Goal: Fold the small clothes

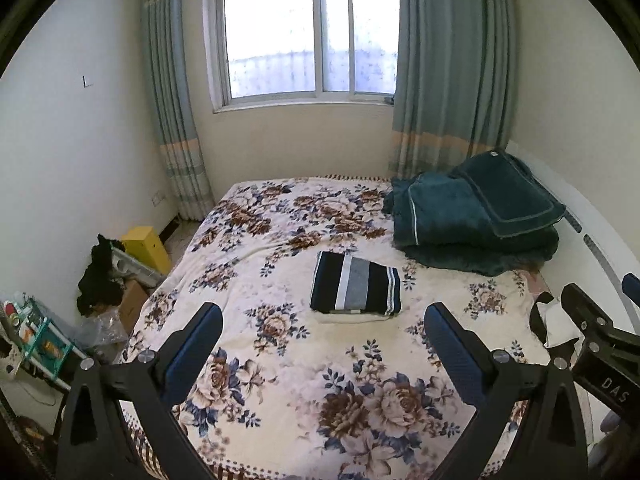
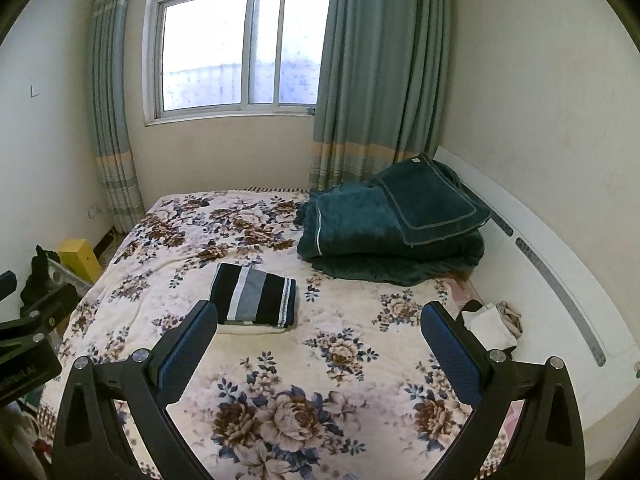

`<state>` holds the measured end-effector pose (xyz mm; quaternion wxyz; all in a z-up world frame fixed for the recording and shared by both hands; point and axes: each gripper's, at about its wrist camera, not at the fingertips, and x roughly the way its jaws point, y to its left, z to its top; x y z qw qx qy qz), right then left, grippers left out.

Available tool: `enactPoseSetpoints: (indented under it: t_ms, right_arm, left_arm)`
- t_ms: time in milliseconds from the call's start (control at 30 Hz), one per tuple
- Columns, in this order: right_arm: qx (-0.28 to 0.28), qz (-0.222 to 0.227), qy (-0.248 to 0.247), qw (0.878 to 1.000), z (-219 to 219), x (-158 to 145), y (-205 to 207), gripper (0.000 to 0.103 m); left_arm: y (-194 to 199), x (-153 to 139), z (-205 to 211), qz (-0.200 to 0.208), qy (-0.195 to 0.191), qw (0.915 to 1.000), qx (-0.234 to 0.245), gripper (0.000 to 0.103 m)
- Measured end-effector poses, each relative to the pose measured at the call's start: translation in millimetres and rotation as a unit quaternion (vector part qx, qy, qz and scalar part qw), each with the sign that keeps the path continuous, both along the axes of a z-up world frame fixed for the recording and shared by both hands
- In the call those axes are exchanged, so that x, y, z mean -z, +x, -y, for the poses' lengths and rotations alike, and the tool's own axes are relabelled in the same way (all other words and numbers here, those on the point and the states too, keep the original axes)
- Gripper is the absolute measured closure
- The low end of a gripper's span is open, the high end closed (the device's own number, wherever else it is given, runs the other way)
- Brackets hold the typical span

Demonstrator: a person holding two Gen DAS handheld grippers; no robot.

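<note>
A folded striped garment [image 1: 355, 289], navy with white and grey bands, lies flat on a folded white piece in the middle of the floral bedspread [image 1: 280, 380]. It shows in the right wrist view too, as the striped garment [image 2: 256, 295]. My left gripper [image 1: 324, 316] hovers open above the near part of the bed, nothing between its blue pads. My right gripper [image 2: 320, 314] is open as well, held short of the garment. A small heap of unfolded clothes [image 2: 494, 322], white, black and beige, rests by the bed's right edge.
A dark green quilt and pillow [image 2: 392, 224] are stacked at the far right of the bed beside the white headboard [image 2: 560, 272]. Left of the bed on the floor stand a yellow box [image 1: 146, 248], black cloth [image 1: 100, 276] and clutter. Window and curtains lie behind.
</note>
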<state>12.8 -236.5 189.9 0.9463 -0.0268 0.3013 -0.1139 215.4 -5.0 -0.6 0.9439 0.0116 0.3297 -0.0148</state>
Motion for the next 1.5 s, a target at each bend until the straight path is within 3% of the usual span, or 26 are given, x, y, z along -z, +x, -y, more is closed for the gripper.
enactPoseSetpoints:
  t_ms: [1500]
  right_arm:
    - [-0.045,0.012,0.011,0.999,-7.8,-19.7,10.9,0.0]
  left_arm:
    - [-8.5,-25.5,-5.2,0.022,-0.012,0.9996,-0.013,0.0]
